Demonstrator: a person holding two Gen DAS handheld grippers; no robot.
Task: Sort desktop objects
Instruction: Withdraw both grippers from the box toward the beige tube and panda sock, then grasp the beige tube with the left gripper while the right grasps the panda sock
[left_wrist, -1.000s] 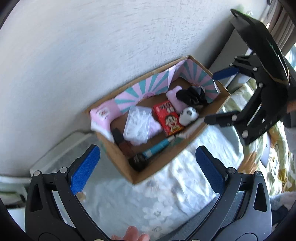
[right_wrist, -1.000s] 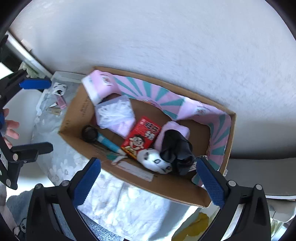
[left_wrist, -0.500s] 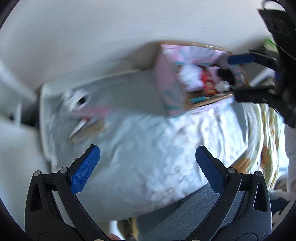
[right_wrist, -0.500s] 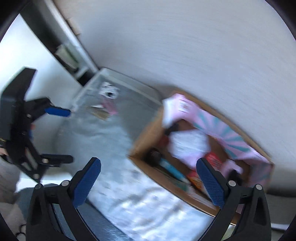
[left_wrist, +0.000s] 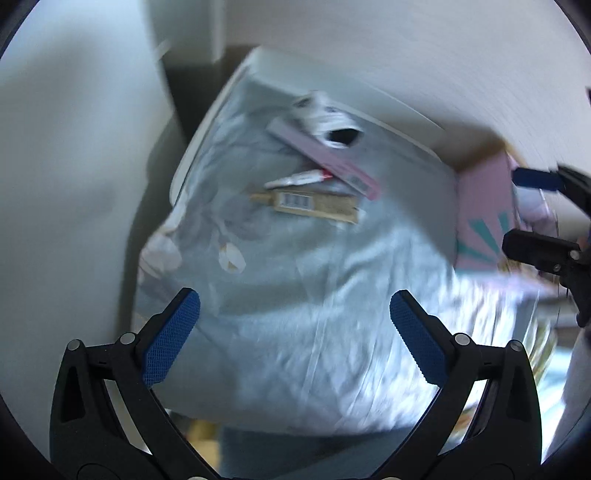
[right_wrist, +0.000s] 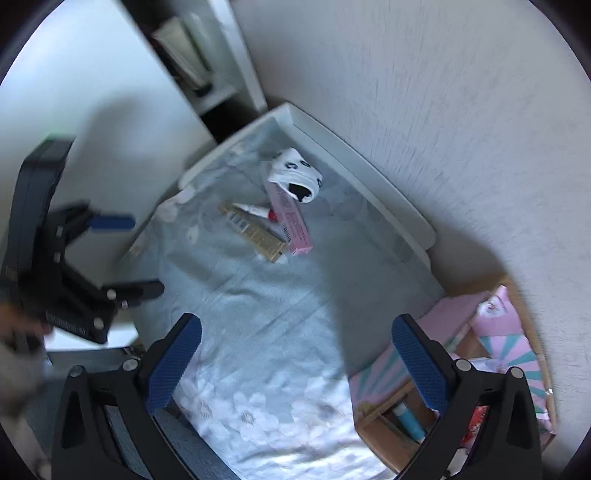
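On the pale floral cloth (right_wrist: 258, 295) lies a small heap: a white sock with black spots (right_wrist: 295, 175) (left_wrist: 328, 122), a long pink box (right_wrist: 290, 218) (left_wrist: 325, 157), a small white tube with a red cap (right_wrist: 255, 210) (left_wrist: 299, 180) and a tan barcoded packet (right_wrist: 255, 234) (left_wrist: 310, 202). My left gripper (left_wrist: 293, 325) is open and empty, hovering short of the heap; it also shows at the left of the right wrist view as the left gripper (right_wrist: 114, 254). My right gripper (right_wrist: 295, 354) is open and empty over the cloth, beside the cardboard box (right_wrist: 517, 369).
The cardboard box with its pink and teal lining (left_wrist: 480, 221) holds a blue tube (right_wrist: 408, 421) and other items. A white tray edge (right_wrist: 354, 162) runs along the textured wall (right_wrist: 424, 92). A dark shelf (right_wrist: 192, 59) stands at the far left corner.
Both cameras have swung left from the cardboard box toward the heap on the cloth. Both grippers stayed open and empty.
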